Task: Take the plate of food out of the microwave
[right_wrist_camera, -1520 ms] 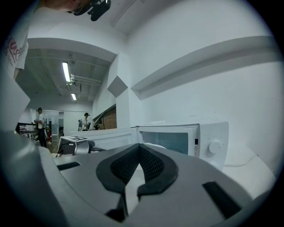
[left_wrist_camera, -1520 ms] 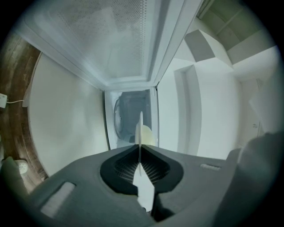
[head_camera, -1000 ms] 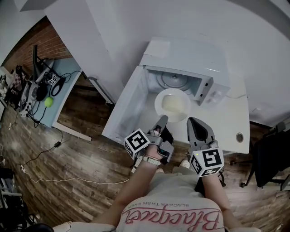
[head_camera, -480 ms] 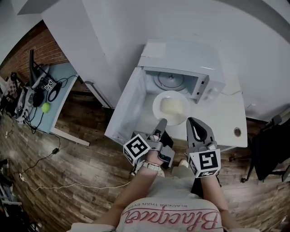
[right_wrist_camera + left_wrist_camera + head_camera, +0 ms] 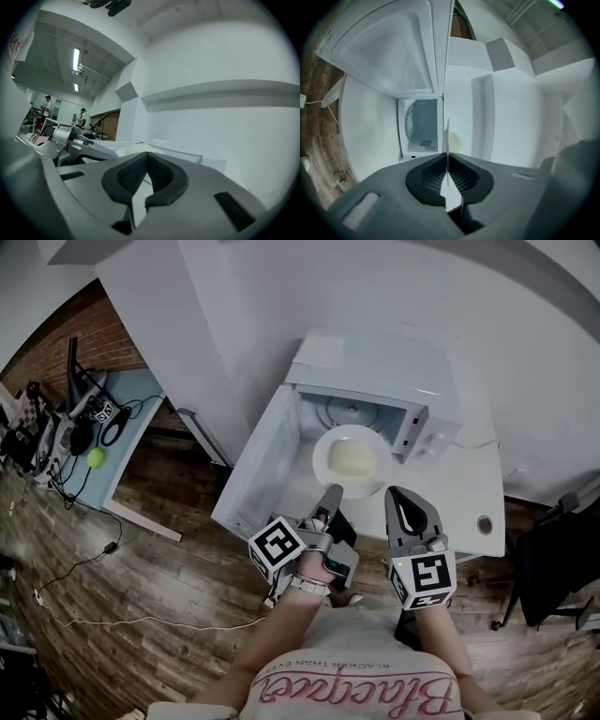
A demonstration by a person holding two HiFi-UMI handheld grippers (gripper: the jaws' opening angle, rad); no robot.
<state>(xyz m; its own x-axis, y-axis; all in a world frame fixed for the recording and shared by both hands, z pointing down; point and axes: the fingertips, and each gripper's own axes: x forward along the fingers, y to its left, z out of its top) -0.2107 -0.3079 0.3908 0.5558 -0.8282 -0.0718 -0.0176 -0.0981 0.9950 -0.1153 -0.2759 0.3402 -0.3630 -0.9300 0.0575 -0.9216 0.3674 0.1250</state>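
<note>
Clamping the near rim of the round white plate (image 5: 352, 460), left gripper (image 5: 332, 491) fingers pressed onto it, right gripper (image 5: 401, 493) closed, empty, just beside.

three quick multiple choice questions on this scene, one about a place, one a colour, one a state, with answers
1. Where is the plate of food relative to the microwave?
A. deep inside it
B. in front of its opening, held at the rim by the left gripper
C. on top of it

2. What colour is the microwave?
A. white
B. black
C. red

3. How is the door?
A. shut
B. taken off
C. open, swung out to the left

Answers: 1 B, the left gripper view shows the rim edge-on between closed jaws, with the cavity beyond bare. 2 A, body and door are white in the head view. 3 C, the cavity is exposed and the door stands out at its left.
</note>
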